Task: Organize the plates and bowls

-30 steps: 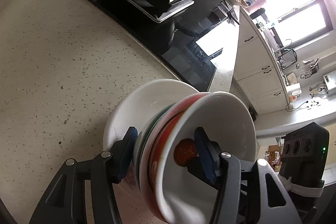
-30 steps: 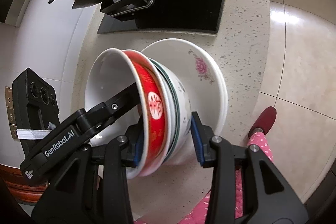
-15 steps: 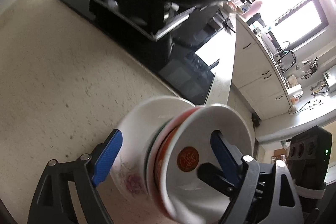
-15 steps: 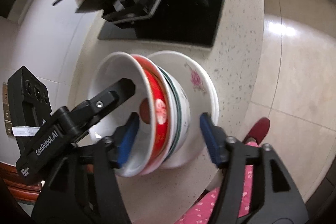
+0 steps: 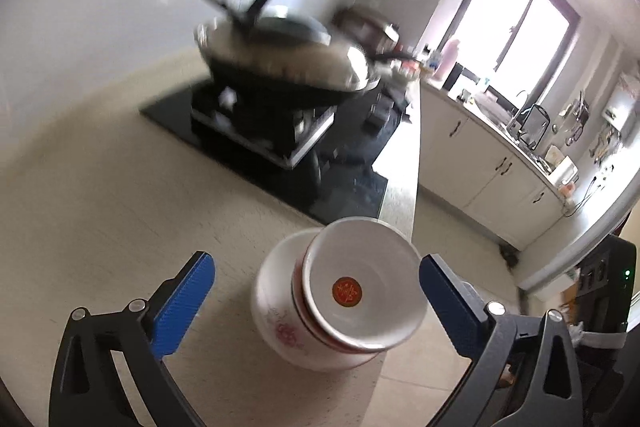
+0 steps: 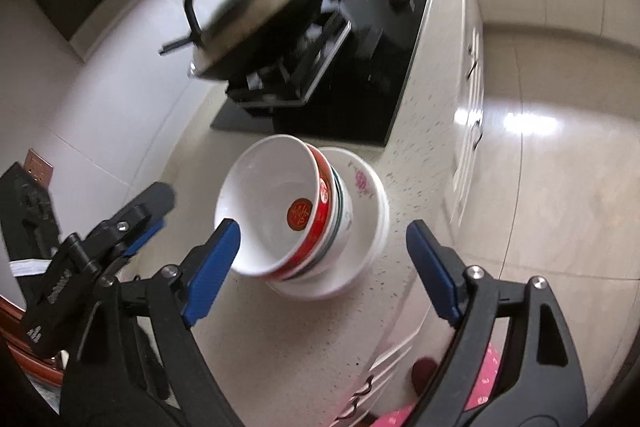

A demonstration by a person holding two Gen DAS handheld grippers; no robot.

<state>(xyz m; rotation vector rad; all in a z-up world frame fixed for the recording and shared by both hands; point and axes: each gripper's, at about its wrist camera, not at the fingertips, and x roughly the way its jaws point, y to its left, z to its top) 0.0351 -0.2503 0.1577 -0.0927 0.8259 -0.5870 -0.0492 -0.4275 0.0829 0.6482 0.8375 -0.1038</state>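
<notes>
Nested bowl stack (image 6: 308,215) sits on the countertop (image 6: 416,171), ahead of and below both grippers, near the counter edge. Left gripper (image 5: 316,291) and right gripper (image 6: 320,259): jaws opening, nothing touching the pads. Judgement: stack set down, nested to save space.

Bright window (image 5: 520,39), white cabinets (image 5: 488,163), glossy tiled floor (image 6: 552,163)

Home kitchen: wok (image 6: 260,23) on gas hob (image 6: 352,95), speckled countertop (image 6: 416,163), white cabinets (image 5: 492,167).
</notes>
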